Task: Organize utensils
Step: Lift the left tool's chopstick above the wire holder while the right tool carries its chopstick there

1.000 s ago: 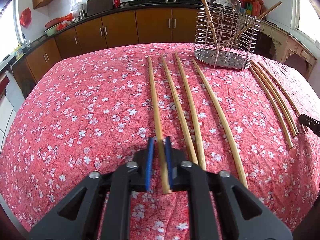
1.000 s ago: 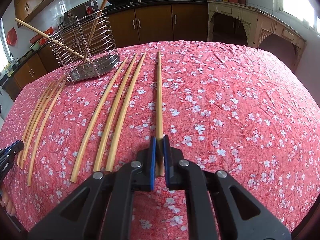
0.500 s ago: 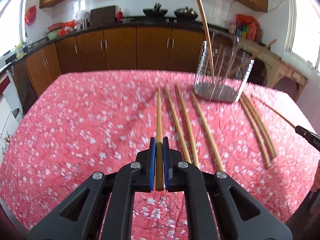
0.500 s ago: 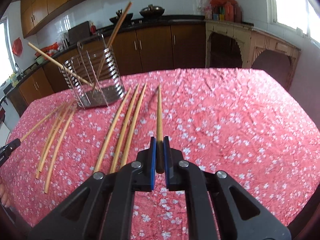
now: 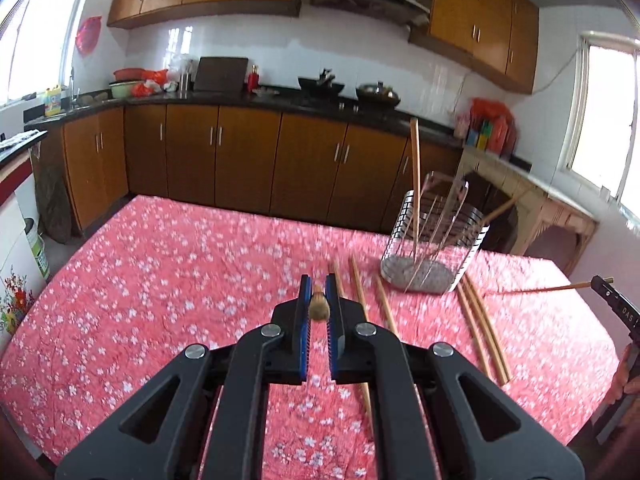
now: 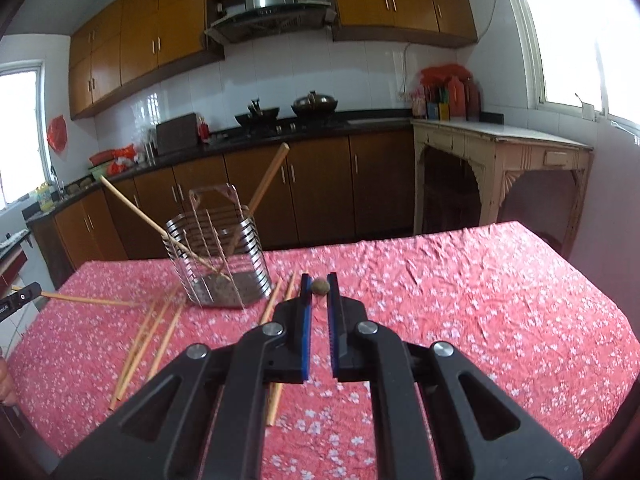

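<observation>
Each hand-held gripper, left (image 5: pixel 318 300) and right (image 6: pixel 321 286), pinches one chopstick (image 5: pixel 319 307) above the table (image 5: pixel 160 280); two stand in the wire holder (image 6: pixel 218 256), several loose chopsticks (image 6: pixel 152 332) remain unsorted.

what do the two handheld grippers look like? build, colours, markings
Both match: the left gripper and right gripper have matte black linkage arms with triangular cutouts, silver pivot bolts, and blue ribbed pads on black fingers. Seen from the side, the right one shows white lettering. No cables or sleeves are visible.
</observation>
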`<state>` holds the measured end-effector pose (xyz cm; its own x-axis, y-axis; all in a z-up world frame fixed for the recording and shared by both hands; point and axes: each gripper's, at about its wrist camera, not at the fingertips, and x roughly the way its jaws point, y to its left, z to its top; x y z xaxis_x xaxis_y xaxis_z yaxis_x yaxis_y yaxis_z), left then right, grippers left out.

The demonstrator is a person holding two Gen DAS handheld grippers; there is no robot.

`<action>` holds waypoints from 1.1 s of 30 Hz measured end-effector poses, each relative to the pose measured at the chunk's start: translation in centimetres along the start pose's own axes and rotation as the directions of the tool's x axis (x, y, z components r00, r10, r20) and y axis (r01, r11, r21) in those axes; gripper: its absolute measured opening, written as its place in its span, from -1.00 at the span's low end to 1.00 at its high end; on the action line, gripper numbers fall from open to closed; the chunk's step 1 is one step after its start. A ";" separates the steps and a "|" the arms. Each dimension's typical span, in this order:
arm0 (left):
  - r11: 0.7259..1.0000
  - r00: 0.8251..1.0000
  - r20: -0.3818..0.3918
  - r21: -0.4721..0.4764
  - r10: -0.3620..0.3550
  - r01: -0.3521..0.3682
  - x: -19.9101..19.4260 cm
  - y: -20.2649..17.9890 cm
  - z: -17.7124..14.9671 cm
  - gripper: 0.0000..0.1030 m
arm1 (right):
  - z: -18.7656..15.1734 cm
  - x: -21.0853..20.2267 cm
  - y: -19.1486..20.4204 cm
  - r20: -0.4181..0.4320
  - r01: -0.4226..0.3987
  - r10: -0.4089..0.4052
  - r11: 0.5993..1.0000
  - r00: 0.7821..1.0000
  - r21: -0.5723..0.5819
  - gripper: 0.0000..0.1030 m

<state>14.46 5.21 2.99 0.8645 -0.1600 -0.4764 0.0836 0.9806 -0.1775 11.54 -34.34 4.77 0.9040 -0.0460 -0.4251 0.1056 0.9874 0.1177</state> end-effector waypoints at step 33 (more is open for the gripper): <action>0.996 0.962 0.256 0.040 -0.089 0.082 -4.7 -6.7 10.8 -0.87 | 12.6 -5.2 2.3 0.228 -0.252 0.227 0.964 0.947 0.086 -0.84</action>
<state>15.13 0.61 15.72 0.9517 -0.2123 -0.2219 0.1736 0.9679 -0.1816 12.30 -33.71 18.52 0.9743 0.1465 -0.1713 -0.0906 0.9504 0.2974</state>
